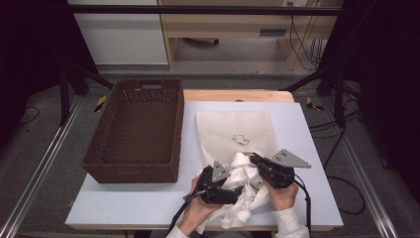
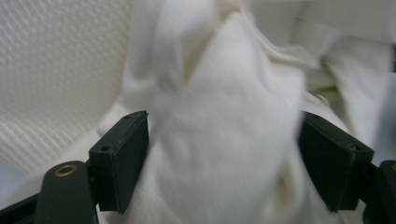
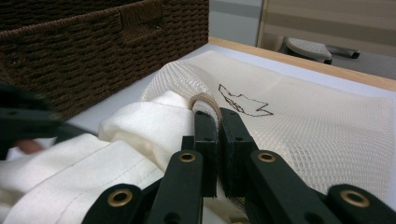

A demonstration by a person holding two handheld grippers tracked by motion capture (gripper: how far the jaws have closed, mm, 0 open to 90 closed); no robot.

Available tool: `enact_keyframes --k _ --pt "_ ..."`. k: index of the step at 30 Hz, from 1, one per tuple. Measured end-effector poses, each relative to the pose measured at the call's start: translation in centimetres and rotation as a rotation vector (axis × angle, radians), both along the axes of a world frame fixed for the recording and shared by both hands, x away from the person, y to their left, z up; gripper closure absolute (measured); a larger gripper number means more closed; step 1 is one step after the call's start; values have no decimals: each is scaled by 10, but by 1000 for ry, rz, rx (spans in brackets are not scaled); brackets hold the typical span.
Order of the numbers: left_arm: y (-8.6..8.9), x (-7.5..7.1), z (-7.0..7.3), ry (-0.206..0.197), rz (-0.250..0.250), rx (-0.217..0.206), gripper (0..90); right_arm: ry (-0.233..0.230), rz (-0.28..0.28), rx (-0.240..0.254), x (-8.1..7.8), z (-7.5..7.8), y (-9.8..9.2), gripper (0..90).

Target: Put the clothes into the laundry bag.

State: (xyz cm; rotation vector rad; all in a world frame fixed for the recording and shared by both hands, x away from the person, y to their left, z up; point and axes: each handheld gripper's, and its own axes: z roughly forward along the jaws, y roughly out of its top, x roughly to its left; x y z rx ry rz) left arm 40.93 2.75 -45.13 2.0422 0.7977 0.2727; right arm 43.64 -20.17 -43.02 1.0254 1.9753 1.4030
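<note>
My right gripper (image 3: 217, 119) pinches the mesh bag's (image 1: 233, 130) rim, holding its mouth up at the table's (image 1: 317, 198) near edge. My left gripper (image 2: 224, 158) stands wide around the white cloth (image 1: 242, 191), unclamped. Risk: the loose cloth slumps out; the thin rim slips free.

A white-topped bench (image 1: 307, 148) with a pale wooden edge stands on a grey floor (image 1: 44, 148). Behind it are a white cabinet (image 1: 121, 39) and a light wooden desk (image 1: 233, 25), with black cables (image 1: 304, 47) hanging beside it. Both sides are dark.
</note>
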Motion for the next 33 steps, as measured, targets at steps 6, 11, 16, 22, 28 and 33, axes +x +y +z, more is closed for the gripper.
enact_keyframes --k 6,11,16,22,28,33 --pt "0 0 -10 1 24 -81 499 8 5 -11 0 -3 5 870" --pt "-11 -7 6 -71 0 -68 692 14 6 10 1 -2 4 871" --pt "-32 -13 22 -114 -59 -32 703 -16 12 37 -2 5 2 873" --pt "-56 2 11 -86 -22 91 698 -53 46 90 -9 16 -1 873" --pt "-40 18 5 -87 11 66 637 -39 50 50 -8 14 1 873" --pt "-19 7 8 -85 6 22 308 -18 31 14 -6 6 3 871"
